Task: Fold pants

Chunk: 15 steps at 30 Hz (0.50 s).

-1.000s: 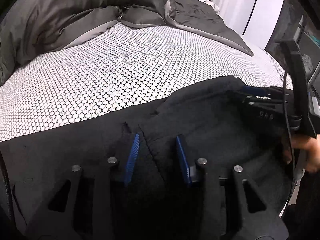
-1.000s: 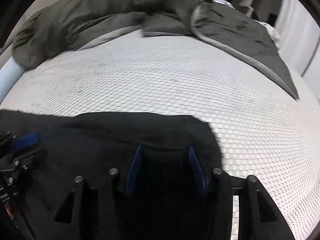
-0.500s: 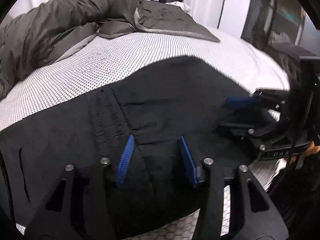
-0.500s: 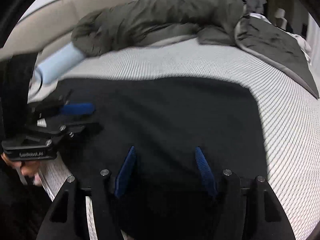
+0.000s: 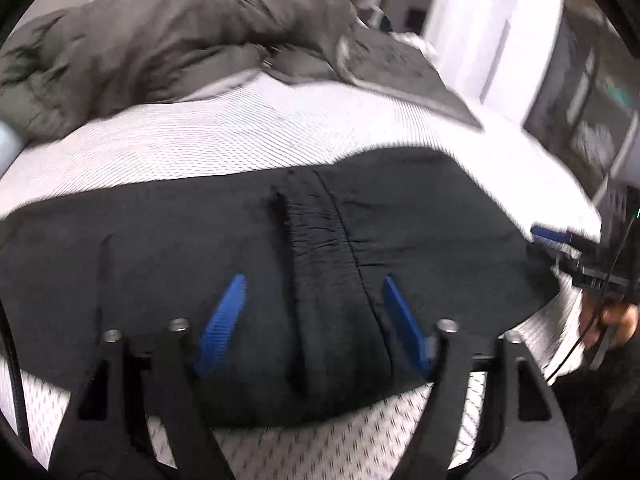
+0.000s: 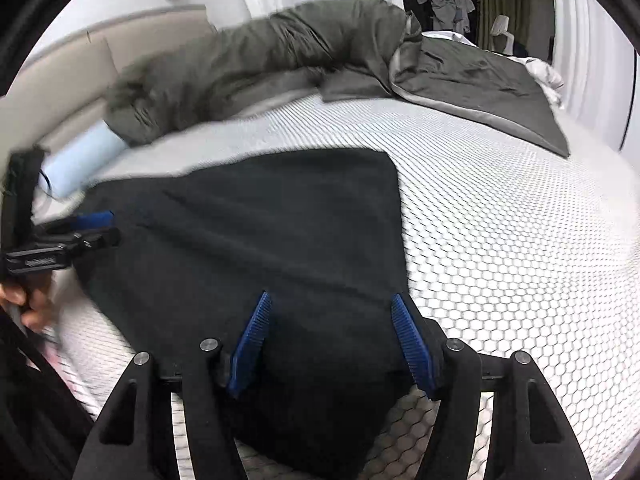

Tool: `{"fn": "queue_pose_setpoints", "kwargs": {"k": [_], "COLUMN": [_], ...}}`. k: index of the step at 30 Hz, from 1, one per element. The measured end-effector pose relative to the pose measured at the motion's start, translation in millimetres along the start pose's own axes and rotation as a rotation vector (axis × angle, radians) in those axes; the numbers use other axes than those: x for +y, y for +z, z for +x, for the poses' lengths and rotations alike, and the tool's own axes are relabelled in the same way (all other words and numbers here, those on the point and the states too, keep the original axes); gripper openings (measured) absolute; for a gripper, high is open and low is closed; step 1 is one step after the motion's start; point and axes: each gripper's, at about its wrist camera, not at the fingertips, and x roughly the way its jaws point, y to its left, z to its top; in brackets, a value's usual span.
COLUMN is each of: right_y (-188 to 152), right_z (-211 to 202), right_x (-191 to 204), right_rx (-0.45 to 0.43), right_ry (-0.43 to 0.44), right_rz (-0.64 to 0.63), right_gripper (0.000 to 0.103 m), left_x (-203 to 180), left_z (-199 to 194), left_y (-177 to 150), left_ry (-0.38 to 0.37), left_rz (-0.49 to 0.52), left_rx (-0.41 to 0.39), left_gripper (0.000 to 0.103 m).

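Note:
The black pants point(image 5: 420, 220) lie folded and flat on the white honeycomb-patterned bed sheet point(image 5: 240, 140), close to its near edge. My left gripper point(image 5: 314, 280) hovers over their near part by a seam; its jaws are opening and the blue pads stand wide apart, gripping no cloth. The right gripper point(image 6: 330, 298) hangs over the pants point(image 6: 260, 220) near their right edge, its jaws likewise opening and pressing on nothing. Each gripper shows in the other's view: the right gripper point(image 5: 560, 240) at the far right, the left gripper point(image 6: 80, 228) at the far left, held by a hand point(image 6: 32, 304).
A rumpled grey duvet point(image 6: 300, 52) lies across the back of the bed. A pale blue roll point(image 6: 80, 156) rests by the beige headboard point(image 6: 60, 72). White curtains and a dark shelf unit point(image 5: 592, 92) stand beyond the bed. Bare sheet point(image 6: 500, 220) stretches right of the pants.
Both grippers have drawn back toward the bed's near edge and their jaws have widened. The cloth they stood over a second ago now lies flat, with more of the pants in view.

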Motion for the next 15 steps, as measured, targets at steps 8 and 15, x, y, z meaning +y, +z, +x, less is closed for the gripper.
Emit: {"fn": "queue_pose_setpoints", "kwargs": {"k": [8, 15], "right_y": [-14, -33], "right_z": [-37, -69], "right_x": [-6, -33], "right_rx": [-0.124, -0.217], "right_ry": [0.010, 0.031], "right_rz": [0.094, 0.241], "right_gripper": [0.100, 0.101], "left_x": [73, 163], "left_z": [-81, -88], "left_y": [-33, -63], "left_ry": [0.145, 0.147], "left_rz": [-0.228, -0.584], "left_rx": [-0.135, -0.141], "left_gripper": [0.102, 0.101]}}
